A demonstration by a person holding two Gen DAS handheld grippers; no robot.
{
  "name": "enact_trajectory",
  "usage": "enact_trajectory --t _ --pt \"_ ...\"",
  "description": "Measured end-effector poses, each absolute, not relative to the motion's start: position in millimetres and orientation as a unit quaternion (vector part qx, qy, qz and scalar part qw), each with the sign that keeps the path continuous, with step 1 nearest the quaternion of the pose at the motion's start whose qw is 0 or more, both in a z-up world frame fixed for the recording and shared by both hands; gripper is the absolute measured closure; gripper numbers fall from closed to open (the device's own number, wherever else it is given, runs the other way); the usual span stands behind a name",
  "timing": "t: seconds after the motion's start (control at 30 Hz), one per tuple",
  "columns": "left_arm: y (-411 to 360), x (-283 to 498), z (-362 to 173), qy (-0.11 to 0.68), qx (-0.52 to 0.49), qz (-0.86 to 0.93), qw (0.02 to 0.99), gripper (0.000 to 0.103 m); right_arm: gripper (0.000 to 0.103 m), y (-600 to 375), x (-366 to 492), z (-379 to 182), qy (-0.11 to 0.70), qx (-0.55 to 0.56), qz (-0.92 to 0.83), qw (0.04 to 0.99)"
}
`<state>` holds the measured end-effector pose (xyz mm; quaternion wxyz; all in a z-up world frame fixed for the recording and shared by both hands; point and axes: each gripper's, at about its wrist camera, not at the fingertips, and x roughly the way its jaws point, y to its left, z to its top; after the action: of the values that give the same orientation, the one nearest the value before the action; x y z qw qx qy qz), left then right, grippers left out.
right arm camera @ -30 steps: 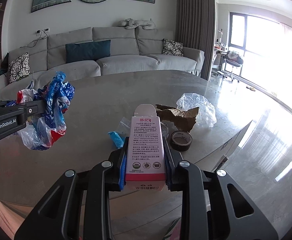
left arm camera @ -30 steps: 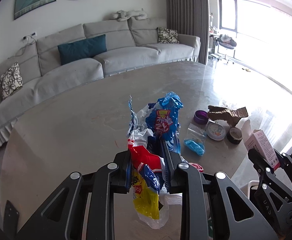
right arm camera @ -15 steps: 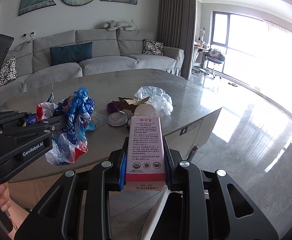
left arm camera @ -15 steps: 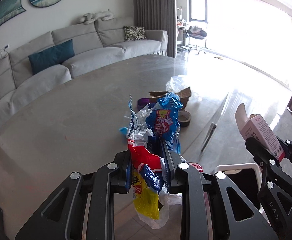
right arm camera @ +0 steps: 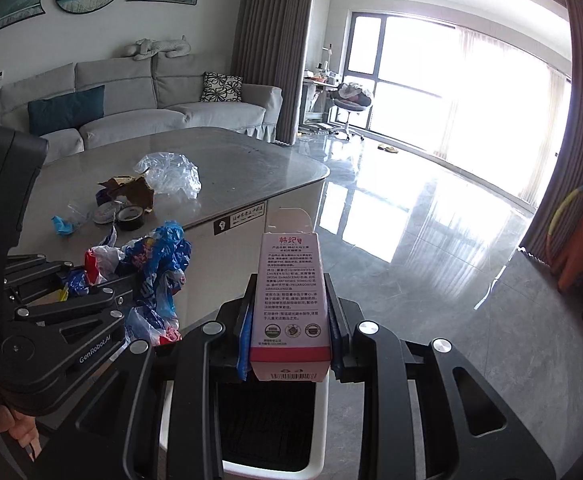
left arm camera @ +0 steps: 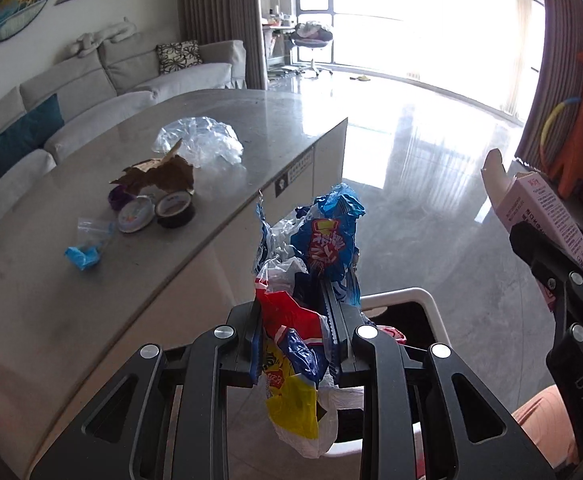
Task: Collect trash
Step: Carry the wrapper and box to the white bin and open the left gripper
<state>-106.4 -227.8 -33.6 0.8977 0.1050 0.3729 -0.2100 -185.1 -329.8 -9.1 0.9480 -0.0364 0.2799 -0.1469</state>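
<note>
Your left tool (left arm camera: 293,320) is clamped on a bundle of crumpled snack wrappers (left arm camera: 311,264), held over the white-rimmed bin (left arm camera: 431,308) beside the worktop (left arm camera: 91,288). Your right tool (right arm camera: 289,312) grips a pink carton (right arm camera: 291,292) upright above the same bin. A clear plastic bag (left arm camera: 199,140), torn cardboard (left arm camera: 159,172) and a tape roll (left arm camera: 175,208) lie on the worktop.

Wrapper bundle (left arm camera: 311,280): blue, red, yellow, white. Carton (right arm camera: 291,300): pale pink with a red base band and dark print. Bench (left arm camera: 91,280): grey. Bin (right arm camera: 319,432): white rim, black interior. Tape roll (left arm camera: 174,209): black. Far sofa (right arm camera: 151,100): light grey, with a teal cushion (right arm camera: 65,110).
</note>
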Motion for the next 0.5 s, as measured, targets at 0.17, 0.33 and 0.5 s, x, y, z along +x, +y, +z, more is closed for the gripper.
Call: enact_trajectory --t 0.17,0.33,0.5 --pt "-261 -117 -58 0.396 0.121 -0.232 0.880 0.077 0.073 -355 -192 -19 0.287 -0.028 -0.162 0.944" --pt "-275 -114 -70 0.406 0.136 -0.237 0.872 0.077 0.073 -366 -192 -31 0.300 -0.015 -0.167 0.939" --pt "-277 -110 -79 0.416 0.144 -0.236 0.866 0.077 0.073 -372 -192 -44 0.317 -0.004 -0.166 0.934"
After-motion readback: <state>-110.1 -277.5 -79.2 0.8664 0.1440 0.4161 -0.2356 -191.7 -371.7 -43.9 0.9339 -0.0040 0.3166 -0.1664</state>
